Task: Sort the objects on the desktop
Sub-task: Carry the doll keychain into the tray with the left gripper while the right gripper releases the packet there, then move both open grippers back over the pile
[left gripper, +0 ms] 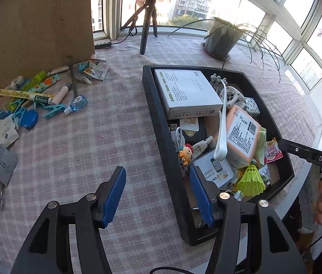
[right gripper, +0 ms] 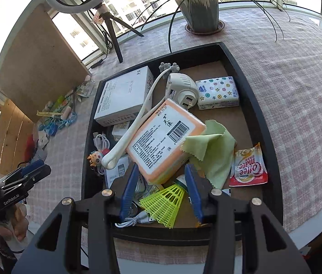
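A black tray (left gripper: 161, 123) (right gripper: 263, 123) holds a jumble: a white box (left gripper: 187, 91) (right gripper: 124, 93), an orange pack (left gripper: 243, 137) (right gripper: 163, 139), a yellow-green shuttlecock (left gripper: 252, 179) (right gripper: 165, 202), a green cloth (right gripper: 213, 148), a coffee sachet (right gripper: 250, 166) (left gripper: 272, 151) and a tissue pack (right gripper: 218, 92). My right gripper (right gripper: 161, 175) is open over the tray's near end, its jaws on either side of the shuttlecock and the pack's corner. My left gripper (left gripper: 157, 178) is open and empty over the tablecloth at the tray's left wall.
Small items lie in a pile (left gripper: 37, 100) at the far left by a cardboard board (left gripper: 35, 27): clips, tubes, pens, sachets. A potted plant (left gripper: 220, 38) (right gripper: 200, 6) and a ring-light tripod (left gripper: 148, 18) (right gripper: 113, 29) stand by the window.
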`<state>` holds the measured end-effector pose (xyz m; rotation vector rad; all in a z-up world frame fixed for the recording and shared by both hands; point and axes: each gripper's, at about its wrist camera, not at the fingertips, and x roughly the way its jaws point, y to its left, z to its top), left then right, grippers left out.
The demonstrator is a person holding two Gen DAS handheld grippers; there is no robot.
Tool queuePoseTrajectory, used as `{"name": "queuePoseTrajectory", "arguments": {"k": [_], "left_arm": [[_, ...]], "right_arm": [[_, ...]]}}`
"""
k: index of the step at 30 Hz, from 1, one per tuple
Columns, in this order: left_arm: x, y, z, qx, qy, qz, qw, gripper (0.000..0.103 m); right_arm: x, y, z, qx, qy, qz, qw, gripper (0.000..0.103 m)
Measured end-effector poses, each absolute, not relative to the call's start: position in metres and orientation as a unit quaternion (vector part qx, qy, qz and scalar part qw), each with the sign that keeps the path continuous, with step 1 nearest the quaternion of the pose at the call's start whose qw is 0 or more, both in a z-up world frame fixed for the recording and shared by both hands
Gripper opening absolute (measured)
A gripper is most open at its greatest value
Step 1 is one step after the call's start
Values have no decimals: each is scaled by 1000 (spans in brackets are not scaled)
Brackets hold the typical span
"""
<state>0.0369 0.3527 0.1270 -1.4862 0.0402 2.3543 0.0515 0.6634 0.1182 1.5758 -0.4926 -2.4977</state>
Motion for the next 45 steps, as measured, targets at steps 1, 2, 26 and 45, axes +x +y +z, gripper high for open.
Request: {"name": "queuePoseTrajectory", "arguments": {"k": [1,2,26,45], "left_arm": [[37,346,129,-523,12,834,174,55],[38,339,131,-520,12,837,171,55],[34,120,137,-487,-68,866,87,55],[-49,-4,93,-514,-164,842,11,55]], "right_arm": [[50,656,120,525,-163,-832,77,42],[49,648,122,524,-162,-832,81,43],[12,437,160,510,-110,-839,152,57],[-85,317,140,540,-10,-814,211,57]]}}
